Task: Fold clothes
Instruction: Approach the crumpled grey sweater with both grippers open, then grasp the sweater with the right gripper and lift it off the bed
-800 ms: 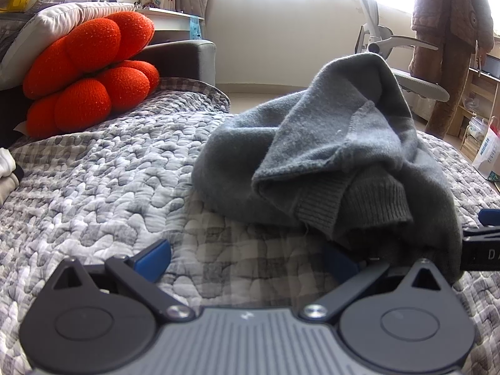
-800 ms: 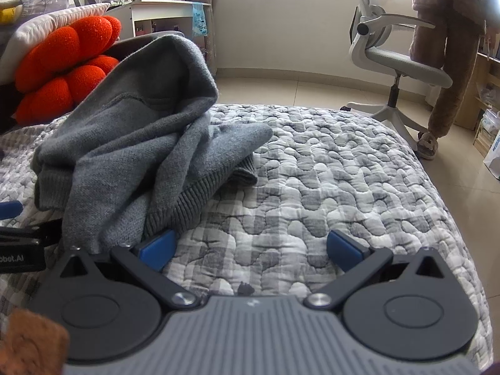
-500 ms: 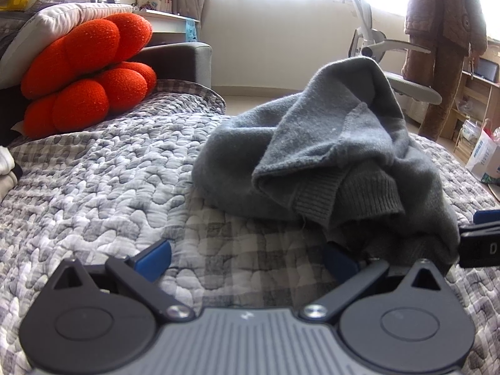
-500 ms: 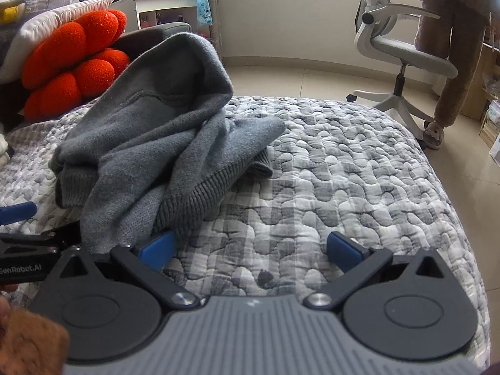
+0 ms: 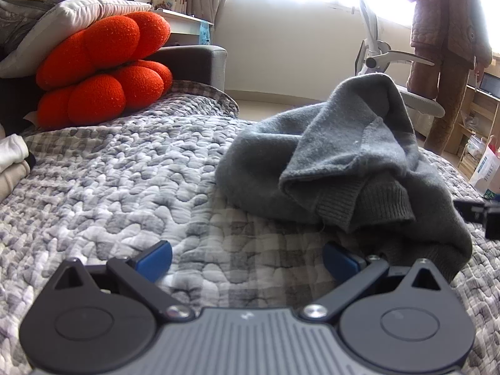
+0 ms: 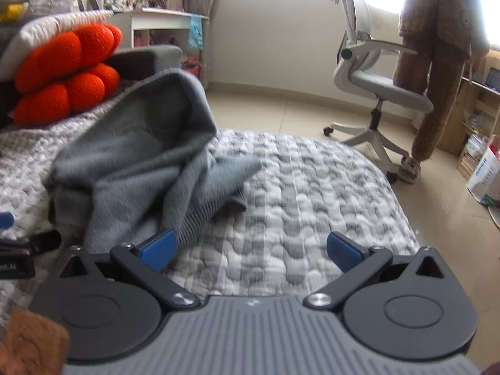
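Both our grippers, left (image 5: 247, 257) and right (image 6: 250, 250), hover spread wide and empty over the quilted bed (image 5: 109, 168); between them lies the crumpled grey sweater (image 5: 337, 156), its hem touching the inner fingertips.

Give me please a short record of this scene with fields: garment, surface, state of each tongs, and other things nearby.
garment: grey sweater, crumpled in a heap, not folded
surface: grey quilted bed cover
left tongs: open, holding nothing; right pad near the sweater hem
right tongs: open, holding nothing; left pad at the sweater edge
nearby: orange cushion, office chair, standing person
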Tool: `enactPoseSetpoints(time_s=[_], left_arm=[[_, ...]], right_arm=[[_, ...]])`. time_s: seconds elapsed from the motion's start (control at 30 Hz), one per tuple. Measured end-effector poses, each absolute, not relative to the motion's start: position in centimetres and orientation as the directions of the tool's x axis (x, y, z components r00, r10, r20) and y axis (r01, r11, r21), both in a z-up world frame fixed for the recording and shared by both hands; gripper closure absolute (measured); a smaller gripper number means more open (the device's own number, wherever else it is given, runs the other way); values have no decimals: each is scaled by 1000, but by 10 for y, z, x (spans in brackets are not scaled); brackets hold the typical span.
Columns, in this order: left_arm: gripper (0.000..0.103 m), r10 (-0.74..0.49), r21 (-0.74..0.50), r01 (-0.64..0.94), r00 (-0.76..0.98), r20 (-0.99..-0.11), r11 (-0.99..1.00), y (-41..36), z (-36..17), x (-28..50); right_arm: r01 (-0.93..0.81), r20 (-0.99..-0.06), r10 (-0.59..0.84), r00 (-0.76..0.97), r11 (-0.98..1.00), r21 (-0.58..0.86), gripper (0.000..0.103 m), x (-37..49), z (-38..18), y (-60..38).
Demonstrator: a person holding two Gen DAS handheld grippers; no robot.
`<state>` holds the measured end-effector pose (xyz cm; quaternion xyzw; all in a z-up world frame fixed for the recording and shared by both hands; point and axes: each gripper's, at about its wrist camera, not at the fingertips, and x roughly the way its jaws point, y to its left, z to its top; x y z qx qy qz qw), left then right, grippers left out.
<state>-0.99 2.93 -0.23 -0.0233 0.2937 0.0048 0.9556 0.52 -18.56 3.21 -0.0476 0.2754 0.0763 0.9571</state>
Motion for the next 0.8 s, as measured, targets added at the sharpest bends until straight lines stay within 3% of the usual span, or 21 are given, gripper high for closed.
enactPoseSetpoints(time_s=[0.23, 0.37, 0.4, 0.43, 0.47, 0.53, 0.7, 0.8], left_arm=[[0, -18, -21, 8, 834, -551, 1000, 36, 2, -20], [0, -18, 23, 35, 851, -524, 999, 33, 5, -32], [0, -18, 35, 42, 856, -516, 999, 33, 6, -35], [0, -17, 47, 48, 861, -509, 998, 32, 7, -38], [0, -17, 59, 54, 865, -501, 997, 31, 7, -41], [0, -15, 89, 66, 877, -480, 994, 30, 9, -49], [0, -33, 128, 96, 906, -423, 987, 28, 17, -61], [0, -88, 114, 144, 914, -395, 983, 17, 25, -64]], right_arm=[[-440, -524, 328, 786, 892, -102, 4, 3, 57, -139], [-509, -597, 360, 717, 855, -97, 48, 24, 51, -109], [-525, -615, 365, 699, 846, -93, 67, 30, 49, -102], [-526, -640, 355, 681, 845, -92, 79, 38, 45, -97], [-523, -647, 353, 676, 848, -83, 83, 41, 45, -96], [-517, -620, 391, 680, 856, -27, 86, 38, 56, -106], [-519, -405, 574, 712, 818, 248, 89, 4, 125, -165], [-524, -345, 598, 724, 801, 291, 89, -15, 159, -186]])
